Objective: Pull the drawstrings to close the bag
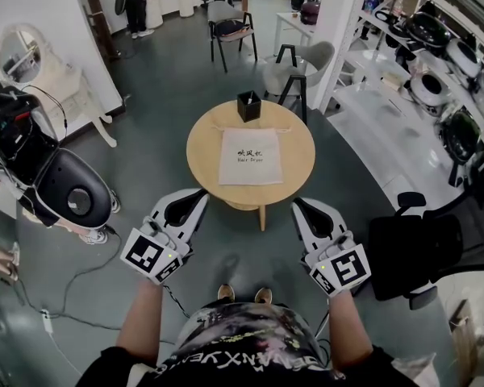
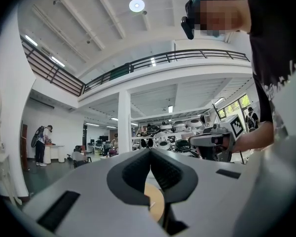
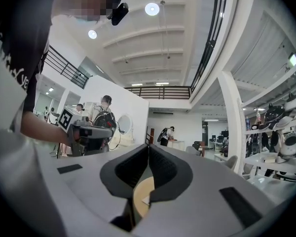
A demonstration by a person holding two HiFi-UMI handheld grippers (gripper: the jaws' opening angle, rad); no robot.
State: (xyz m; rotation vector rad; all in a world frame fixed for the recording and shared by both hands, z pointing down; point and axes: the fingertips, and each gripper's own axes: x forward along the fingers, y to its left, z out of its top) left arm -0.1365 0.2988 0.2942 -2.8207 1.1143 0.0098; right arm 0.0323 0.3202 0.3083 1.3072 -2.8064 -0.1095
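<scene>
I hold my left gripper (image 1: pixel 198 193) and right gripper (image 1: pixel 298 205) side by side, short of a round wooden table (image 1: pixel 202 147). Both have their jaws pressed together with nothing between them. A white drawstring bag (image 1: pixel 250 156) lies flat at the table's centre, with a small black box (image 1: pixel 248 106) beyond it near the far edge.

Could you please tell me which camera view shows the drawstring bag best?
The head view: the white bag lies whole and flat on the round table. Both gripper views catch only a small white sliver of it.
</scene>
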